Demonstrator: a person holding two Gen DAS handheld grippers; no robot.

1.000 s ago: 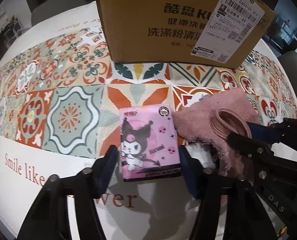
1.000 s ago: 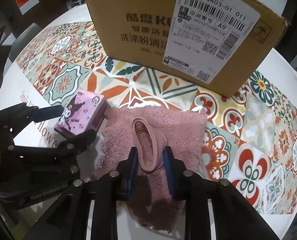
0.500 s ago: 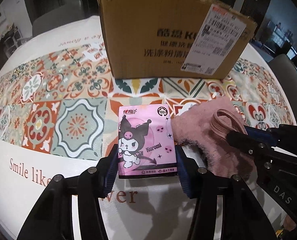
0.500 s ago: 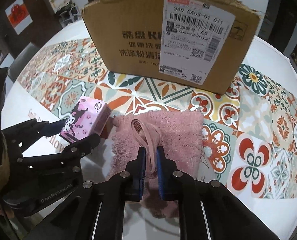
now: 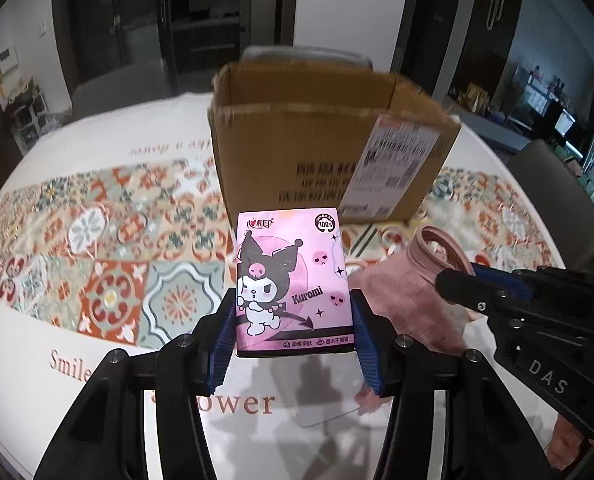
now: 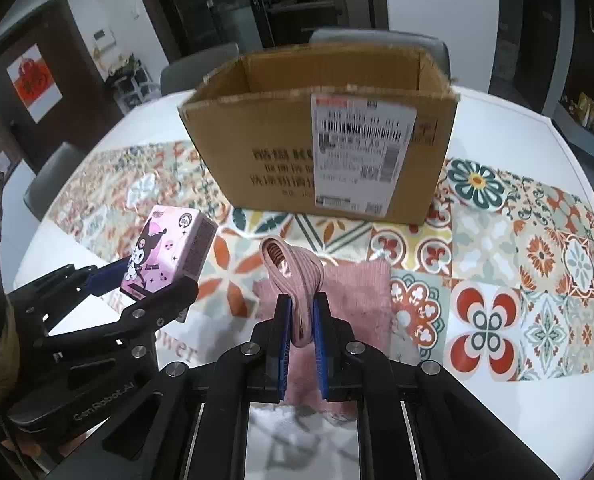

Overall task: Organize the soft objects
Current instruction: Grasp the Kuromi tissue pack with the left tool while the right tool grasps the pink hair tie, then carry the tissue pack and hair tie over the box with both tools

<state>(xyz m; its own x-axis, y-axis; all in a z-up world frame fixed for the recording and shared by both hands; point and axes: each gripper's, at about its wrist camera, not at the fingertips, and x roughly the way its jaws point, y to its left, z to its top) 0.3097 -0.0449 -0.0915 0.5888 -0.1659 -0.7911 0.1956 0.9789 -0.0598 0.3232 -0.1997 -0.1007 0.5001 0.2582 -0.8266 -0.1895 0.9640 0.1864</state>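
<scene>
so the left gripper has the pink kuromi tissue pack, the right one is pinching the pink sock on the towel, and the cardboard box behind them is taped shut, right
One thing is off: the cardboard box is open at the top, as the right wrist view shows. The rest stands: the left gripper holds the pink Kuromi tissue pack, and the right gripper pinches the pink sock over the pink towel.

A pink tissue pack [image 5: 293, 284] printed with a black-and-white cartoon figure and small pink skulls is seen in front of the brown cardboard box [image 5: 329, 148], which bears a white barcode label [image 6: 361, 152]. Beside the pack, a dusty-pink fluffy towel [image 6: 353, 300] is seen. The worktop [image 5: 109, 280] is covered in orange, teal and cream tile patterns.
</scene>
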